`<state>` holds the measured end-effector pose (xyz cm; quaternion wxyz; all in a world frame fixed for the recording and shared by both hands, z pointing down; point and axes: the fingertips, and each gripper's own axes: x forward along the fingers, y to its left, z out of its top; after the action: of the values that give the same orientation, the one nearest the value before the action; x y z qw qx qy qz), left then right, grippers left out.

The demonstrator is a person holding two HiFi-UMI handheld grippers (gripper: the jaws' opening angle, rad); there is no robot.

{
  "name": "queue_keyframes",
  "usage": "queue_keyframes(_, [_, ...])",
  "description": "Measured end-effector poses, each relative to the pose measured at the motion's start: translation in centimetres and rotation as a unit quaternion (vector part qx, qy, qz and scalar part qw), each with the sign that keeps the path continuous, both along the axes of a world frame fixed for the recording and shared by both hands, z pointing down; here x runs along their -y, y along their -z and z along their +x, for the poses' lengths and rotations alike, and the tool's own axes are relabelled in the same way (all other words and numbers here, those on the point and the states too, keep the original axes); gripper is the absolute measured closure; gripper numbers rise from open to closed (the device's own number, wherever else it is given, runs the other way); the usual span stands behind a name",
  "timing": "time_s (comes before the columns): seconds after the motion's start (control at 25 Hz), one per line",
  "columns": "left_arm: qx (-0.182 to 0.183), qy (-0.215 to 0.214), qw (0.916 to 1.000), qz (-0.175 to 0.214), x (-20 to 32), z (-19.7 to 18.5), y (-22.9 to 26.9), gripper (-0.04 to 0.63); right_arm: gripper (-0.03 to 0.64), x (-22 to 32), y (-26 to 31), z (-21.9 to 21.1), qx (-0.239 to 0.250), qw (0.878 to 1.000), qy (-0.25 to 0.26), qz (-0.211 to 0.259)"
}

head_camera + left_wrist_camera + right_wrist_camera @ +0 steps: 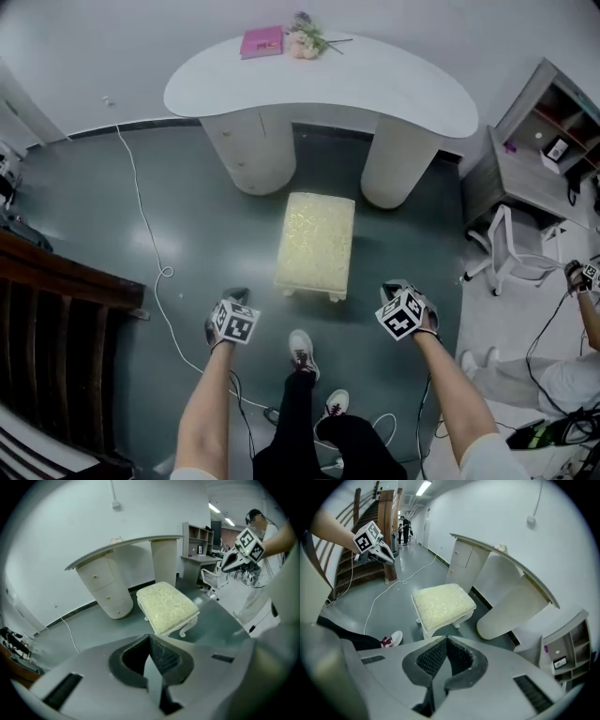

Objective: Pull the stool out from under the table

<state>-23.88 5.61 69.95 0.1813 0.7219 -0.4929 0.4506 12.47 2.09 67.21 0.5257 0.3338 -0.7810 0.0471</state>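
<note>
Both tongs are pressed together with nothing in them, left gripper (236, 298) and right gripper (396, 289) hovering either side of the cream stool's (316, 242) near end. The stool sits just in front of the white table (375, 80).

Even, bright ceiling light, soft shadows, fisheye bending and dark vignetted corners in both gripper views.

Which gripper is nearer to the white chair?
Right. The right gripper is left of the white chair in the head view; the left gripper is farther left, beyond the stool.
</note>
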Motion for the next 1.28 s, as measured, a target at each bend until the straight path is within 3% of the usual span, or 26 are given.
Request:
queue_keyframes(0.28, [-0.037, -0.01, 0.9951, 0.091, -1.4, 2.8, 11.9, 0.577, 0.601, -1.8, 10.8, -0.8, 0.039, 0.998, 0.001, 0.041])
queue_keyframes(0.6, [-0.101, -0.011, 0.9773, 0.186, -4.4, 5.6, 24.5, 0.577, 0.601, -5.3, 22.7, -3.7, 0.106, 0.989, 0.012, 0.107])
queue_keyframes(0.92, [-0.075, -0.036, 0.9628, 0.257, -9.4, 6.0, 36.1, 0.577, 0.601, -9.4, 34.7, -5.3, 0.142, 0.972, 0.031, 0.185])
queue_keyframes(1.16, [-0.066, -0.043, 0.9489, 0.306, -14.0, 6.3, 43.6, 0.577, 0.601, -13.5, 42.4, -5.8, 0.169, 0.955, 0.034, 0.243])
queue_keyframes(1.28, [-0.065, -0.067, 0.9391, 0.331, -15.7, 7.8, 47.1, 0.577, 0.601, -15.9, 45.2, -6.0, 0.164, 0.948, 0.052, 0.267])
